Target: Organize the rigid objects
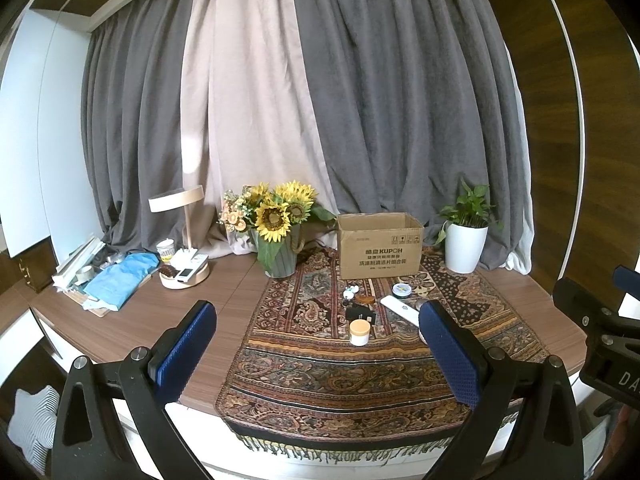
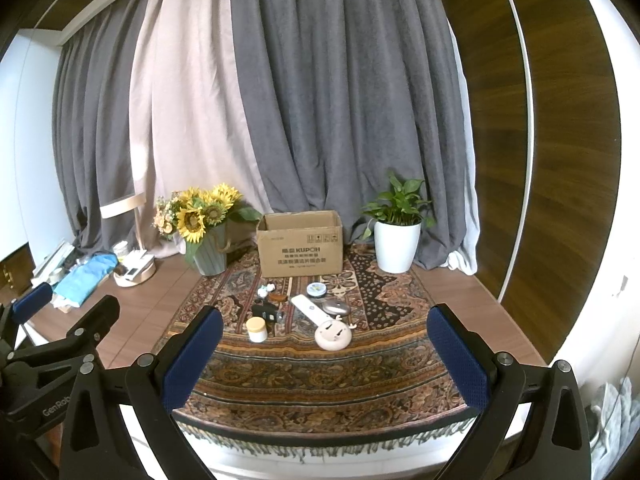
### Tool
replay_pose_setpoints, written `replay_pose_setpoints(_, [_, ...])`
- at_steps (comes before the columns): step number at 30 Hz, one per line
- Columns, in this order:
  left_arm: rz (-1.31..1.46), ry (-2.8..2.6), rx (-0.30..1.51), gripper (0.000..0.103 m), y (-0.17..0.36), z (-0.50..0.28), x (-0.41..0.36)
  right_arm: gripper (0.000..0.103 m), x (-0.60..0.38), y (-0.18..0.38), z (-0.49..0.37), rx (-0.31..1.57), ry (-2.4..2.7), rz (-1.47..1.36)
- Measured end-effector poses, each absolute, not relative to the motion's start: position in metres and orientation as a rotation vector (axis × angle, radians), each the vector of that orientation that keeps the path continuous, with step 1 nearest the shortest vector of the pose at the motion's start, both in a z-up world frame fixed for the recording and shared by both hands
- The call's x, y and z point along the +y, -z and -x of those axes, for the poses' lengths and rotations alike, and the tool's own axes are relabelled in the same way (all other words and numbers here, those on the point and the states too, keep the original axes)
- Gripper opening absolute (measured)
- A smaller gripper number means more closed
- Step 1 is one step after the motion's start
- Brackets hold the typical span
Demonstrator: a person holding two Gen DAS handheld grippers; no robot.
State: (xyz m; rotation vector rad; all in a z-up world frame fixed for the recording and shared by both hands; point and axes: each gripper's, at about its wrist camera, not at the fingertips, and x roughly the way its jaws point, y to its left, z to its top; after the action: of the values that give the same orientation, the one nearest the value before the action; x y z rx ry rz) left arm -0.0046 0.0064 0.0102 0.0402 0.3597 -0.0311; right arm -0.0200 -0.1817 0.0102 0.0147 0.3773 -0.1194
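Small rigid objects, among them a cream-lidded round jar (image 2: 256,329) and a white slim remote (image 2: 308,308), lie on the patterned cloth at 6 o'clock of the open cardboard box (image 2: 300,242). Both hand-held grippers (image 1: 316,344) (image 2: 324,354) hang spread and empty; reaching among such crowded pieces risks knocking neighbours.

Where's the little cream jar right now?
In both views, the cream jar stands on the patterned runner at the cluster's front left, just before the black item.

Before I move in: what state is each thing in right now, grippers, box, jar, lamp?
Left gripper: open, holding nothing.
Right gripper: open, holding nothing.
Cardboard box: upright, top open.
White jar: upright, lid on.
Round tin: closed, lying flat.
White remote: lying flat on the patterned cloth.
Desk lamp: appears off.
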Motion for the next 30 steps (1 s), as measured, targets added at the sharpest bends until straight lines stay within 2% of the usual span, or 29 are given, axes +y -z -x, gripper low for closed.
replay_pose_setpoints(18, [-0.039, 0.030, 0.391, 0.103, 0.002, -0.008, 0.003, 0.103, -0.179, -0.009, 0.018, 0.385, 0.112, -0.020])
replay_pose_setpoints(30, [-0.058, 0.022, 0.450, 0.103, 0.041, -0.050, -0.007, 0.103, -0.188, 0.027, -0.025, 0.471, 0.066, -0.054])
